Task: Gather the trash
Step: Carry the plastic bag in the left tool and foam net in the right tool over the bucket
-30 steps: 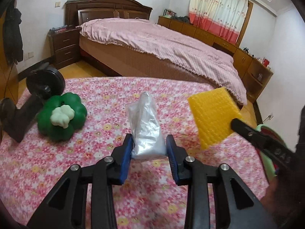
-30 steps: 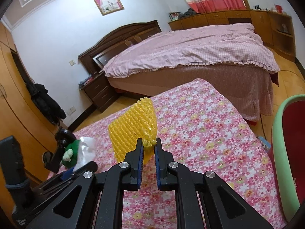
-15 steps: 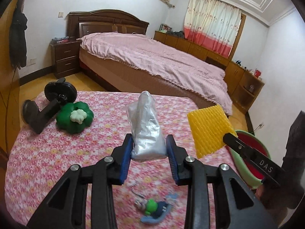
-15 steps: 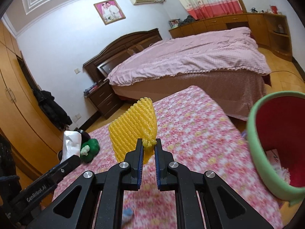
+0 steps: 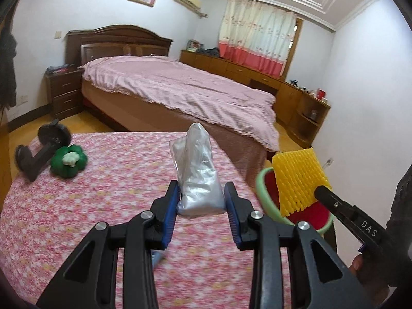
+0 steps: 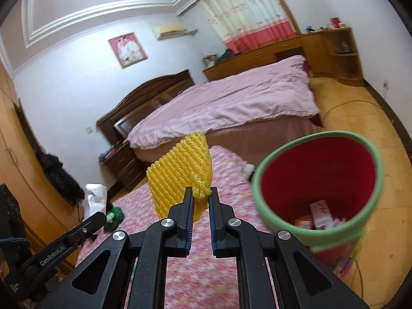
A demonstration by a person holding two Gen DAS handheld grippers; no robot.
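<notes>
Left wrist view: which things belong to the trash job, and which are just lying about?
Job:
silver plastic bag, held in the left gripper
yellow foam net, held in the right gripper
red bin

Lying about:
green pumpkin toy
black stand

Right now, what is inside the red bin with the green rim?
In the right wrist view, the bin holds a few paper or carton scraps at the bottom. Its near wall hides the rest of the floor; printing on the scraps is unreadable.
</notes>
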